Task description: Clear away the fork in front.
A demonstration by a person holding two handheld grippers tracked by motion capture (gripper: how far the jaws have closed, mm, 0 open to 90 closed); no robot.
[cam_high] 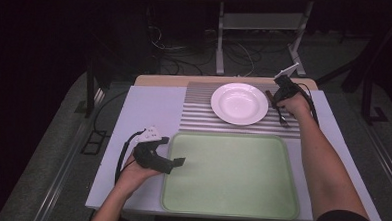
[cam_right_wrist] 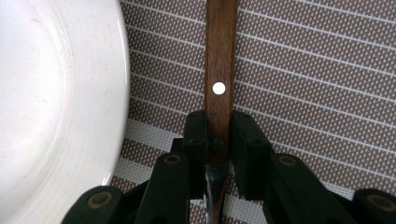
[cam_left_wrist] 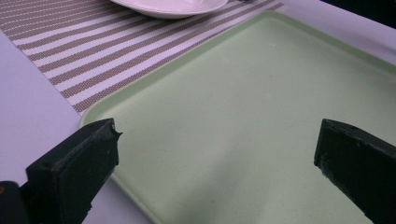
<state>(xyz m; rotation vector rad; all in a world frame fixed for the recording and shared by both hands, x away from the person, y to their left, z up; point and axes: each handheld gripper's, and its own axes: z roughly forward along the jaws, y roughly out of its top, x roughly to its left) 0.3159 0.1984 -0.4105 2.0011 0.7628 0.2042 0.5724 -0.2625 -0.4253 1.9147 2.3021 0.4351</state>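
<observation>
Left hand-held gripper (cam_high: 174, 162) sits at the desk's (cam_high: 144, 113) left side, jaws spread wide w/ nothing between them, tips over the left edge of the tray (cam_high: 230, 207). Tray is pale green, rectangular w/ rounded corners and a low raised rim, surface smooth and matte – left gripper view shows the same tray (cam_left_wrist: 261, 93) stretching between the two blocky black jaws. Desk top is flat, pale lavender-white.

Past the tray lies a striped placemat (cam_high: 199, 115), woven-looking, brown and white bands. On it sits a round white plate (cam_high: 239, 103), glossy, w/ a shallow well and broad rim; its curved edge (cam_right_wrist: 56, 107) appears in the right gripper view.

Just right of the plate, right hand-held gripper (cam_high: 283, 97) points down at the mat, clenched on a fork (cam_high: 283, 118) – metal tines lie on the mat toward the tray. In the right gripper view the jaws pinch the fork's handle (cam_right_wrist: 219, 60): dark brown wood, flat and straight, w/ a small pale round rivet, resting on the mat near the plate, apart from its rim.
</observation>
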